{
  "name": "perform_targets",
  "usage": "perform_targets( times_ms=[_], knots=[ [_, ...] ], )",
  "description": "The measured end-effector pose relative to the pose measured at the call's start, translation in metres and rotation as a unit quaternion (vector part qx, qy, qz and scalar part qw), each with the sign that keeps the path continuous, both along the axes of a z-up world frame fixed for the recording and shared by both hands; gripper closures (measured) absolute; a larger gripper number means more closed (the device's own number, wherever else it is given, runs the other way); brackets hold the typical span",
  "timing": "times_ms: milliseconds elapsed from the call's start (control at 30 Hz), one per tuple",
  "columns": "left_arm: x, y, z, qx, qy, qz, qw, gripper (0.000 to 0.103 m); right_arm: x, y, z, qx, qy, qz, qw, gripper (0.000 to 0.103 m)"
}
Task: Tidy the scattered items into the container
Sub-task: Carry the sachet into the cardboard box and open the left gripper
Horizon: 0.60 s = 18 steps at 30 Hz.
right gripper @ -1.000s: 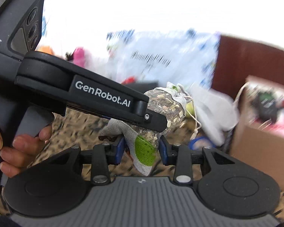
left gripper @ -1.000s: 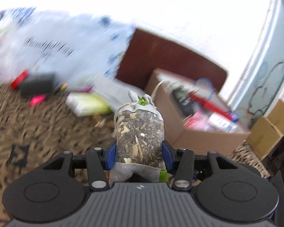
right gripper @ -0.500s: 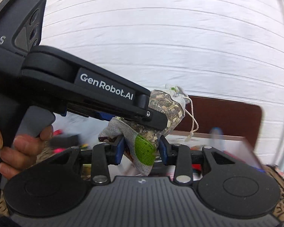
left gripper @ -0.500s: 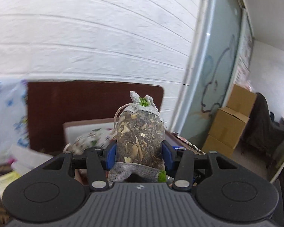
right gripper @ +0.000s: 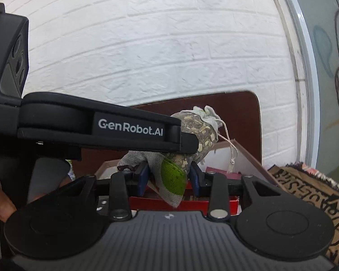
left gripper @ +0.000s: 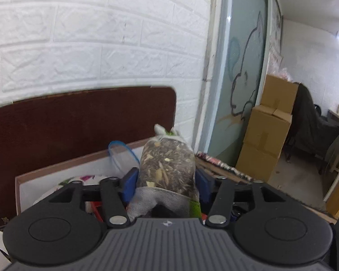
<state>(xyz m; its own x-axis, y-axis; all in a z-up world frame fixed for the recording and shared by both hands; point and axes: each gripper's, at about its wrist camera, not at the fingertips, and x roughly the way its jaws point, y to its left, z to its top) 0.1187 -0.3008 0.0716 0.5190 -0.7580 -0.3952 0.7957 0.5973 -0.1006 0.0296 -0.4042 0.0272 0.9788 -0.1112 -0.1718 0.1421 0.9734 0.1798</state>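
We see one small drawstring sachet of grey-white cloth with a clear window full of dried herbs and a green patch (left gripper: 167, 164) caught between both grippers, held up above the open cardboard box with the white inner wall (left gripper: 63, 176).

The left gripper (left gripper: 166, 180) has its blue pads on either side of the sachet's herb-filled body and its jaws are opening — a sliver of gap shows beside each pad, so the pads no longer press on the sachet, which sits between them.

The right gripper (right gripper: 169, 176) is narrowly set, and its jaws are opening a little too. Its blue pads stand at the sachet's lower cloth end (right gripper: 169, 176), at the green patch; we cannot tell whether they touch it. In the right wrist view the left gripper's black body (right gripper: 115, 133) crosses in front of the sachet, with a person's fingers (right gripper: 0, 207) at its handle.

Inside the box, below the sachet, lie a floral-printed white cloth bundle (left gripper: 79, 179), a blue-rimmed clear loop (left gripper: 122, 155) and a red flat box (right gripper: 192, 199). Behind the box stands a dark brown board with rounded corners (left gripper: 79, 122) against a white brick-pattern wall (left gripper: 90, 45). Beside the box, to its right, lies a tan patterned rug (right gripper: 305, 192).
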Motion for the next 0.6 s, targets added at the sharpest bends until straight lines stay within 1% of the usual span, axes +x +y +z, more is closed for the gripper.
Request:
perform_targets(
  times_ms=[33,67,100,200,300,367,533,600],
  knots=[
    [0.004,-0.001,-0.004,0.007,0.014,0.003,0.9999,0.023,0.009,-0.003,-0.005,0.0,0.012,-0.005,1.0,0.064],
    [0.006,0.002,-0.007,0.009,0.029,0.006,0.9995,0.017,0.013,-0.005,-0.009,-0.006,0.024,-0.012,1.0,0.057],
    [0.006,0.006,-0.01,0.003,0.036,0.007,0.9993,0.015,0.017,-0.003,-0.009,-0.013,0.03,-0.016,0.999,0.046],
    [0.0,0.017,-0.013,-0.004,0.03,0.008,0.9995,0.01,0.012,0.001,-0.011,-0.03,0.023,-0.031,0.999,0.027],
    [-0.003,0.023,-0.013,-0.003,0.029,0.02,0.9994,0.007,0.011,0.003,-0.014,-0.028,0.024,-0.041,0.998,0.018],
    [-0.005,0.027,-0.013,-0.004,0.029,0.021,0.9993,0.007,0.012,0.004,-0.015,-0.027,0.026,-0.042,0.998,0.015],
    [-0.005,0.033,-0.015,-0.001,0.037,0.037,0.9986,0.007,0.015,0.009,-0.015,-0.035,0.033,-0.038,0.998,0.013],
    [-0.006,0.037,-0.015,-0.003,0.043,0.044,0.9981,0.007,0.015,0.011,-0.013,-0.036,0.033,-0.036,0.998,0.011]
  ],
)
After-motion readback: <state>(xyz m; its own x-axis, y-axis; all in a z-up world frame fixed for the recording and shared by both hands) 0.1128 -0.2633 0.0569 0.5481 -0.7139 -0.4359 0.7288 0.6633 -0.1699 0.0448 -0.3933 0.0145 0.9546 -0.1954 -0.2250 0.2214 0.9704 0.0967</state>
